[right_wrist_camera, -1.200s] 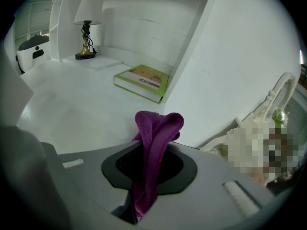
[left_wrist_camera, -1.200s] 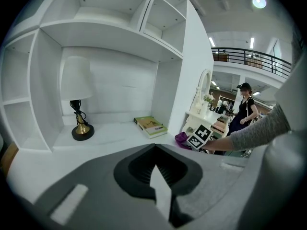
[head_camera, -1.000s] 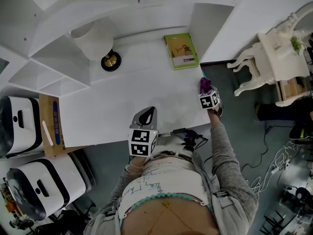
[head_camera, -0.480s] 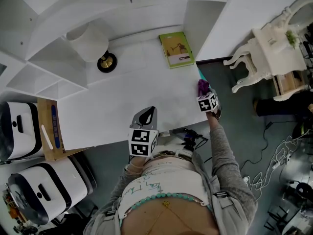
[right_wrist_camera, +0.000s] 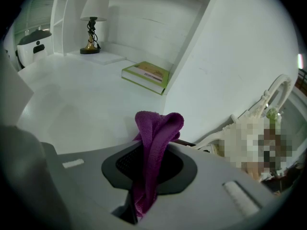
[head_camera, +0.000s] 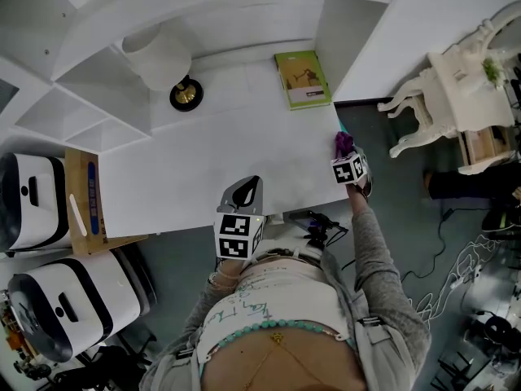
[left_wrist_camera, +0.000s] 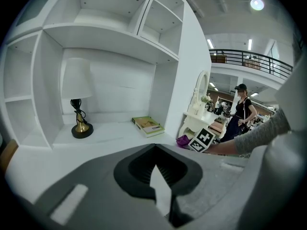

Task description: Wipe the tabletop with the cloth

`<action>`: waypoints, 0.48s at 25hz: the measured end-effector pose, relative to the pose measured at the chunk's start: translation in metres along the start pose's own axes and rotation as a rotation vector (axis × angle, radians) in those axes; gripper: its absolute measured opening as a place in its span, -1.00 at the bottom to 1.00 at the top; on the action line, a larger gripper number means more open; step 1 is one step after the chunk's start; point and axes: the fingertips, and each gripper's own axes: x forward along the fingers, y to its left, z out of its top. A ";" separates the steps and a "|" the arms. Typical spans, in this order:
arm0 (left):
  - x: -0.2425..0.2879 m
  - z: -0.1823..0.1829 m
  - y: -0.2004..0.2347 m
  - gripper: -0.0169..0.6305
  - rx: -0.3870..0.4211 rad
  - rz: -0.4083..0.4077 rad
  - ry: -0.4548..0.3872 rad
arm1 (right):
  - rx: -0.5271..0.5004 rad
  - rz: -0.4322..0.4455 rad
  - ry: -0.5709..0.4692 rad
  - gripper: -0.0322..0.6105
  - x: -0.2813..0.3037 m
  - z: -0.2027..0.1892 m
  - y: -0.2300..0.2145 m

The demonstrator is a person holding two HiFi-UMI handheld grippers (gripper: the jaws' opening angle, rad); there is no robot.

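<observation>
your right tongs (head_camera: 343, 150) clamp the cloth (right_wrist_camera: 154, 138) at the desk (head_camera: 203, 153) edge near the book (head_camera: 303, 80), placed to start wiping; left tongs (left_wrist_camera: 160, 176), closed and empty, hang farther from it.

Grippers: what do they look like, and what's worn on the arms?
The left gripper and right gripper are grey moulded shells, dark and ribbed inside the jaws. Each carries a white cube with black square markers. The right arm wears a grey sleeve.
</observation>
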 end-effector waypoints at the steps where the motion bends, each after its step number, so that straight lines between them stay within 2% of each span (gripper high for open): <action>1: -0.001 -0.001 0.002 -0.93 -0.005 0.005 -0.002 | -0.009 -0.007 0.006 -0.67 0.002 -0.001 0.000; 12: -0.022 -0.006 0.027 -0.93 -0.022 0.030 -0.003 | 0.009 0.027 0.022 -0.66 -0.009 0.011 0.022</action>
